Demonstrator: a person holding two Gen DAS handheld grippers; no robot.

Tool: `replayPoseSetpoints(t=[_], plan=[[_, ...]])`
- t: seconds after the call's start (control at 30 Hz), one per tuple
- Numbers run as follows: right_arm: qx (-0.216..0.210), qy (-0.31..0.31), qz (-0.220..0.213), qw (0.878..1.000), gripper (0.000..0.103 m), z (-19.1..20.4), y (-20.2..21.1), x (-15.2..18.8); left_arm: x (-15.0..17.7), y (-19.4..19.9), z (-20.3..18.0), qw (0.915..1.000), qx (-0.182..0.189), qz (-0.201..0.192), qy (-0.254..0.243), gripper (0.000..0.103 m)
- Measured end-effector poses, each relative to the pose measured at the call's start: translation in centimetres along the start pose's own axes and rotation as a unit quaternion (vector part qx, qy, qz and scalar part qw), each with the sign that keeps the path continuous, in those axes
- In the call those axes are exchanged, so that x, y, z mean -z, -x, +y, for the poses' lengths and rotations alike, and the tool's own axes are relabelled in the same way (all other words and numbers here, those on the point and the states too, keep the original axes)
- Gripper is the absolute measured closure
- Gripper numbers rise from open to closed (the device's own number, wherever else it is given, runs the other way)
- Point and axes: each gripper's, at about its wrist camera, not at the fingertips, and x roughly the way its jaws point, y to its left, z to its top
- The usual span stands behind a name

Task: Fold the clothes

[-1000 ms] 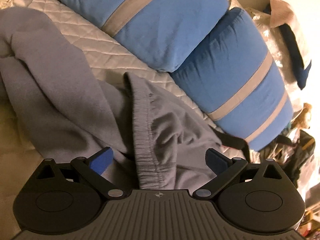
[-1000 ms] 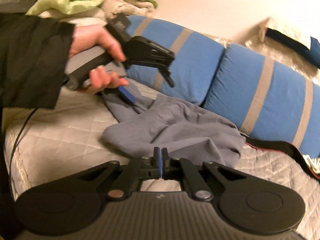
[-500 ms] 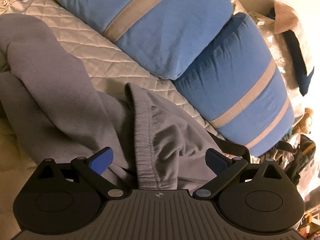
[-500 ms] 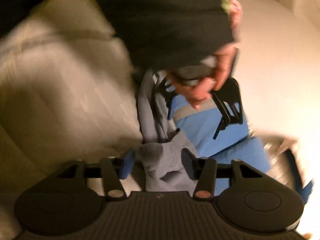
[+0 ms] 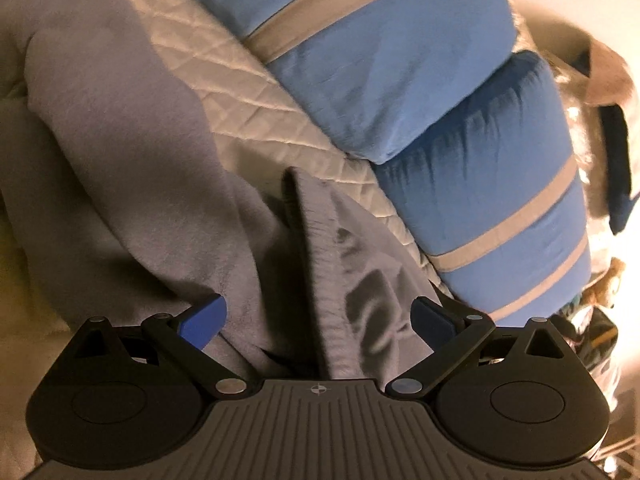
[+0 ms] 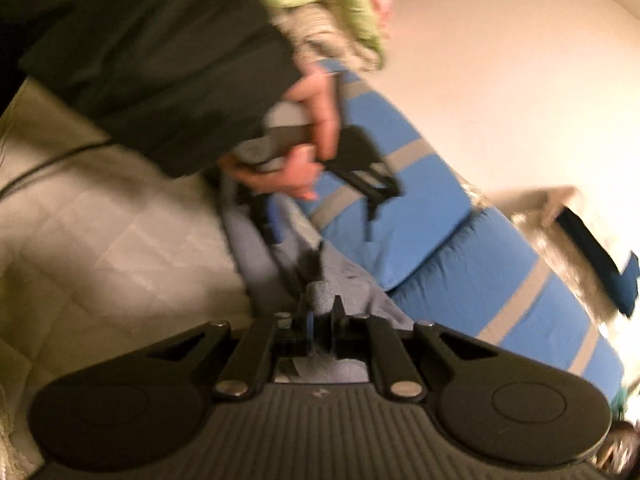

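The right tool (image 6: pixel 320 322) has its two fingers drawn nearly together, pinching a bunched fold of the grey garment (image 6: pixel 320 296) between the pads; the cloth bulges up just above the grip. From there the garment runs away in a taut ridge toward the left tool (image 6: pixel 316 236), seen in the right view held by a hand (image 6: pixel 316 132) in a dark sleeve (image 6: pixel 160 60).

The left tool (image 5: pixel 320 316) stands wide apart, its blue pads (image 5: pixel 202 320) spread to either side of the garment's (image 5: pixel 132 168) ribbed waistband (image 5: pixel 320 264), which rises edge-on between them without touching either pad. More of the garment lies heaped to the left of that tool.

The garment lies on a bed with a pale quilted cover (image 5: pixel 256 104). Beyond it two blue cushions (image 5: pixel 380 48) with grey stripes lean along the far side, one partly over the other. Past the cushions, at the right edge, is blurred clutter that I cannot make out. A green cloth (image 6: pixel 320 4) sits behind the sleeve in the right view, and a thin cable (image 6: pixel 44 168) crosses the cover.
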Motion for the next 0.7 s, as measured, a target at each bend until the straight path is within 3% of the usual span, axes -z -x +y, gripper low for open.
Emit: replayPoseSetpoints(t=[0.3,0.5,0.7], plan=[[0.008,-0.157,-0.015,0.987,0.095,-5.6,1.4,0.0,-0.2,-0.4,0.4,0.9948,0.092,-0.006,0.044,0.008],[0.003,-0.246,-0.012,0.969,0.095,-8.5,1.7,0.8,-0.1,-2.1,0.9,0.9922,0.105,-0.003,0.068,0.010],[0.010,-0.259,0.002,0.966,0.095,-9.1,1.8,1.5,-0.5,-3.9,1.5,0.9905,0.104,-0.021,0.087,0.028]])
